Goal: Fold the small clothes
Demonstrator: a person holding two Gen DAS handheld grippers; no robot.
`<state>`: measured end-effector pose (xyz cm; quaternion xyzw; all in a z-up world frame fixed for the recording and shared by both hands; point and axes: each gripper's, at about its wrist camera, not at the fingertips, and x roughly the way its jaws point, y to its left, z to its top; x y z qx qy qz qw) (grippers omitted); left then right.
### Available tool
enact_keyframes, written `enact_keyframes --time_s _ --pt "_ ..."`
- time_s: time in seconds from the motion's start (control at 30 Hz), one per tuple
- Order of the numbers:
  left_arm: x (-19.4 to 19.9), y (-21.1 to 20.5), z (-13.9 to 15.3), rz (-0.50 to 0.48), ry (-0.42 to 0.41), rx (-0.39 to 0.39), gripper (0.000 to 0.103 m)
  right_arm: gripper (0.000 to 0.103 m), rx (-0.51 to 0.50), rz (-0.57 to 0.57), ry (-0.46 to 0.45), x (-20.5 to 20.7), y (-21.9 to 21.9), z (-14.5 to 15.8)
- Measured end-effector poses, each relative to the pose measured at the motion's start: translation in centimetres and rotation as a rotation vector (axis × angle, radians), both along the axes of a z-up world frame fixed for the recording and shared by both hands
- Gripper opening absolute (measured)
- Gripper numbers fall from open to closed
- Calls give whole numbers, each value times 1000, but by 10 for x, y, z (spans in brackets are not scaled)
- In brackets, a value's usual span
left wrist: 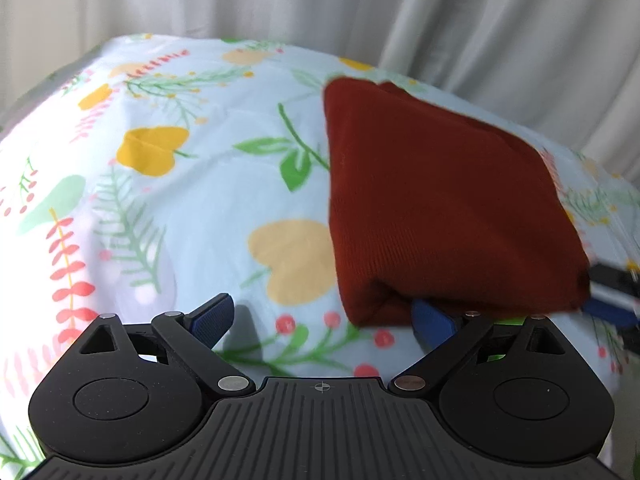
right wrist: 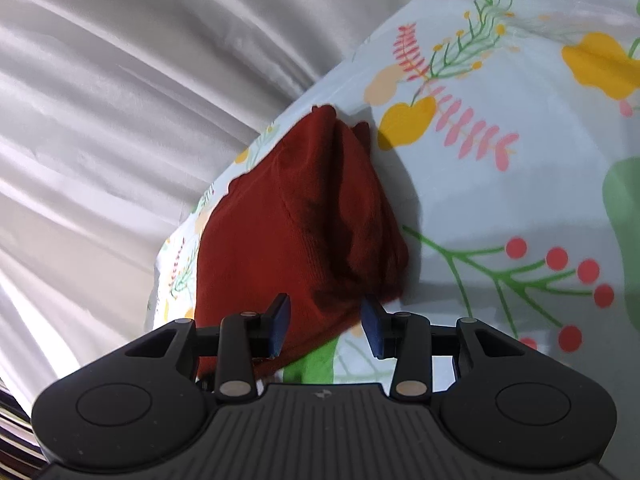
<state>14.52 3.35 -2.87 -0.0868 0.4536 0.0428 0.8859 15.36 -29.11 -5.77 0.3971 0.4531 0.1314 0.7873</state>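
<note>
A folded rust-red knit garment (left wrist: 440, 200) lies on the floral bedsheet (left wrist: 180, 184). My left gripper (left wrist: 320, 316) is open, its jaws wide apart; the right blue fingertip (left wrist: 432, 318) sits at the garment's near corner, partly under its edge, the left one over bare sheet. In the right wrist view the same garment (right wrist: 288, 224) shows stacked folds. My right gripper (right wrist: 326, 322) is open, its jaws on either side of the garment's near edge without pinching it. The right gripper also shows at the right edge of the left wrist view (left wrist: 612, 296).
A pale grey curtain (left wrist: 440, 8) hangs behind the bed, also in the right wrist view (right wrist: 120, 120). The sheet's edge (right wrist: 172, 256) drops off just left of the garment. Open sheet (right wrist: 520, 200) stretches to the right.
</note>
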Motion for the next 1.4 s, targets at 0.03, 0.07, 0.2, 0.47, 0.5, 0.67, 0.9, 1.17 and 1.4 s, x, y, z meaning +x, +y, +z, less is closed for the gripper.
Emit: enact_keyframes --time_s 0.03,0.07,0.2,0.47,0.5,0.67,0.9,1.17,1.4 --pt "2 1 0 7 -3 -1 99 39 -12 2 12 0 1 -1" --pt "6 0 -2 9 -4 5 99 39 -34 4 20 1 3 0" --pt "13 2 -8 46 27 61 99 37 -110 40 2 7 13 3" --pt "13 3 -2 49 36 80 99 7 -200 44 -38 15 25 3" --pt "13 4 -2 46 36 84 99 7 -220 47 -37 16 25 2" --pt "12 9 -4 40 55 69 100 7 -283 77 -49 20 32 3" --pt "0 15 0 24 95 43 99 28 -484 200 12 0 48 23" --pt "-36 1 27 -66 89 55 101 79 -556 326 75 -39 68 37" --pt "-29 -15 39 -73 162 159 101 99 -686 339 95 -30 91 57"
